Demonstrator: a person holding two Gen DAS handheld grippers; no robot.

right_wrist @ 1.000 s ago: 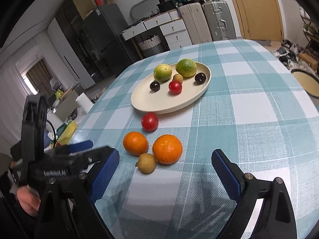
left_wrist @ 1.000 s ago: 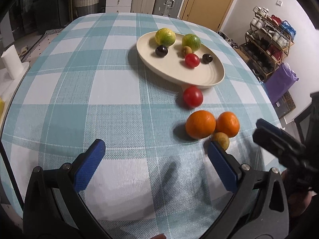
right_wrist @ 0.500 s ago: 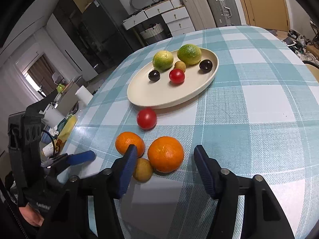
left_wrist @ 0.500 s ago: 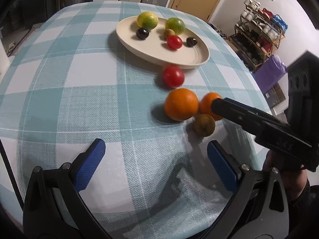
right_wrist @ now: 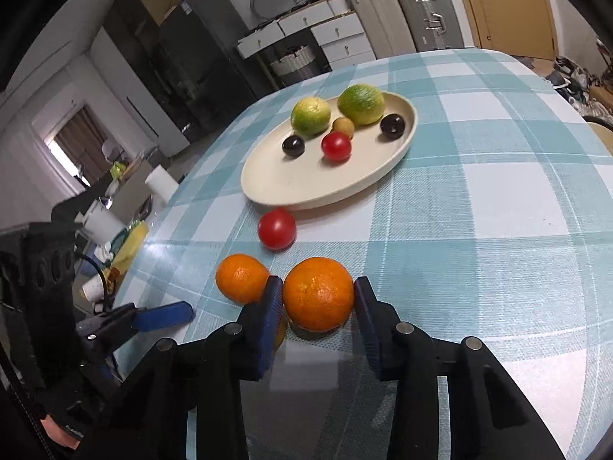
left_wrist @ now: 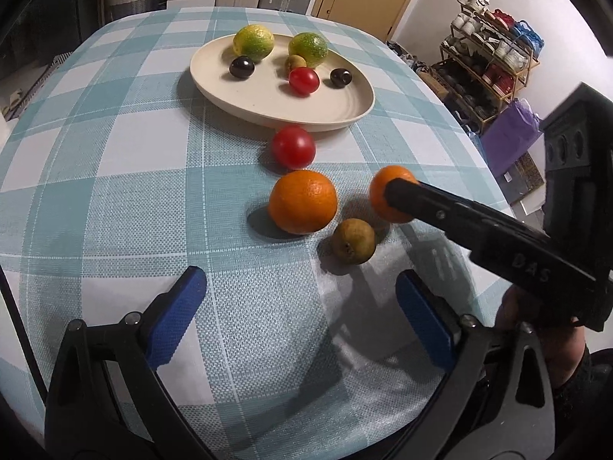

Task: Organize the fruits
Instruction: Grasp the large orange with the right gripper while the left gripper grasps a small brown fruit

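On the checked tablecloth my right gripper [right_wrist: 318,296] is closing its jaws on an orange [right_wrist: 318,293], and both blue pads touch its sides. In the left wrist view the same orange [left_wrist: 385,195] sits under the right gripper's black finger [left_wrist: 429,207]. A second orange [left_wrist: 302,201] lies just left of it, with a small brownish-green fruit [left_wrist: 353,240] in front and a red tomato [left_wrist: 293,145] behind. The cream plate [left_wrist: 268,109] holds several fruits. My left gripper [left_wrist: 299,287] hovers short of the fruits, jaws wide but closing slightly, nothing between them.
The table edge falls away on the right, beyond it a shoe rack [left_wrist: 494,61] and a purple bag [left_wrist: 513,130]. Drawers and suitcases [right_wrist: 406,15] stand past the far end. A paper roll [right_wrist: 159,184] and clutter sit off the left side.
My right jaws have gone from wide apart to closed around the orange, which now sits apart from the other orange. The left gripper has come nearer to the loose fruits.
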